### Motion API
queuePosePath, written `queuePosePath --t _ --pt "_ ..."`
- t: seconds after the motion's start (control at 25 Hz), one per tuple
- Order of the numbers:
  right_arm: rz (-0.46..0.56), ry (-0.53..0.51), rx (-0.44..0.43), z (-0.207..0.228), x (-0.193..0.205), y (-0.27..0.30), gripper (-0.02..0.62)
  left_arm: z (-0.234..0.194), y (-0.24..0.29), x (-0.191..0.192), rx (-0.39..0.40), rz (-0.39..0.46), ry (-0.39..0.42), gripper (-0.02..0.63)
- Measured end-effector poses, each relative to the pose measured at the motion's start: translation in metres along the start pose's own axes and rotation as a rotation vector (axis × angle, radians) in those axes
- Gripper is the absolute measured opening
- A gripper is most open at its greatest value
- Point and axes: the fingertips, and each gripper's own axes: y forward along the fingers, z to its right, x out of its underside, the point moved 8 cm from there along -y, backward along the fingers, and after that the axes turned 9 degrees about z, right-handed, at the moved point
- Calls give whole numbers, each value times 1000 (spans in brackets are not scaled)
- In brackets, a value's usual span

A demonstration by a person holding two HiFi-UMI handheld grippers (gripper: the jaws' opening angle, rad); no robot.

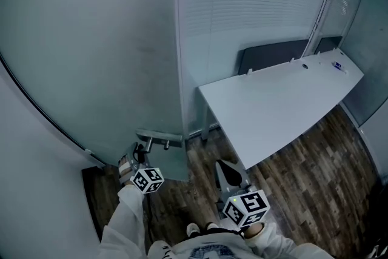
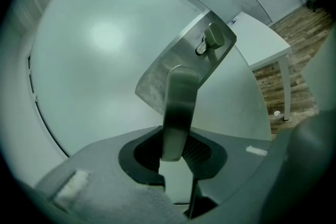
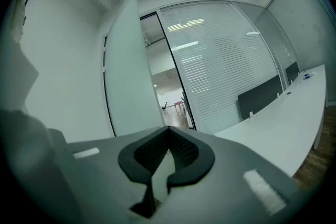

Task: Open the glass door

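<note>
- 2 fingers of my left gripper (image 2: 176, 152) are clamped on the door handle (image 2: 178, 107), gripping its flat lever close to the free end, 1 ribbed pad on each side.
- The glass door (image 1: 91, 57) stands in front of me and to my left. Its free edge looks clear of the frame, and my right gripper view shows a corridor through the gap, so I judge it partly open.
- My right gripper (image 3: 167, 152) hangs lower right in the head view, fingers together with nothing between them.
- Slip risk: the lever is smooth brushed metal and my hold is near its tip. If I pull along the lever and not square to the door, I expect the pads to slide off.
- Twist risk: too much torque on the lever could strain the backplate (image 2: 157, 76) and wrench the fingers out of line.
- Swing risk: the bench (image 1: 273, 112) sits just right of the door edge, and my idle gripper is near the leaf's path. A wide or fast swing could clip either one.
- Materials: the door is frosted, pale and featureless, with a thin dark seal line. The backplate is a rectangular metal plate carrying a small oval thumb-turn (image 2: 212, 36). The bench has a white matte top on slim legs. The floor (image 1: 315, 173) is dark wood-grain plank.
</note>
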Motion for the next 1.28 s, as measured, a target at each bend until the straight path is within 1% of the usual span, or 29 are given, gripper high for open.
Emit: queuePosePath --t 0.16,0.28,0.36,0.44,0.52,0.68,0.8,0.88,0.92,0.96,1.0,1.04,1.08,1.12,1.16,1.2,1.28 --pt "-26 11 -29 6 6 -9 3 -4 -10 5 -35 -35 34 80" --pt "-41 22 -49 13 5 -17 3 -8 -19 4 -52 -56 110 81" --pt "-42 25 -59 15 6 -21 3 -11 -25 5 -69 -63 189 84" --pt "-41 28 -69 13 10 -26 3 -15 -33 7 -99 -63 304 92" --pt "-42 30 -81 9 14 -34 3 -17 -43 10 -109 -68 406 101" --pt "-47 39 -96 11 15 -37 3 -18 -52 6 -88 -114 506 98" --pt "-42 35 -96 10 17 -46 3 -17 -66 17 -69 -112 597 107" --pt "-40 34 -90 14 15 -51 3 -25 -79 24 -51 -119 615 148" --pt "-40 34 -86 18 13 -52 3 -30 -86 27 -56 -138 620 162" --pt "-40 36 -83 22 11 -53 3 -37 -94 32 -78 -169 628 164" --pt "-40 39 -81 26 10 -55 3 -44 -105 38 -117 -207 632 137" --pt "-42 43 -81 29 10 -56 3 -53 -117 45 -163 -244 621 99" --pt "-44 47 -83 32 10 -57 3 -61 -130 51 -209 -273 587 74" --pt "-46 50 -87 33 10 -58 3 -68 -146 55 -254 -288 529 48" --pt "-48 53 -92 34 11 -59 3 -72 -163 57 -296 -287 448 6" --pt "-50 57 -100 33 12 -60 3 -73 -180 57 -334 -270 350 6" --pt "-53 62 -122 32 12 -60 3 -71 -213 43 -399 -195 123 5"
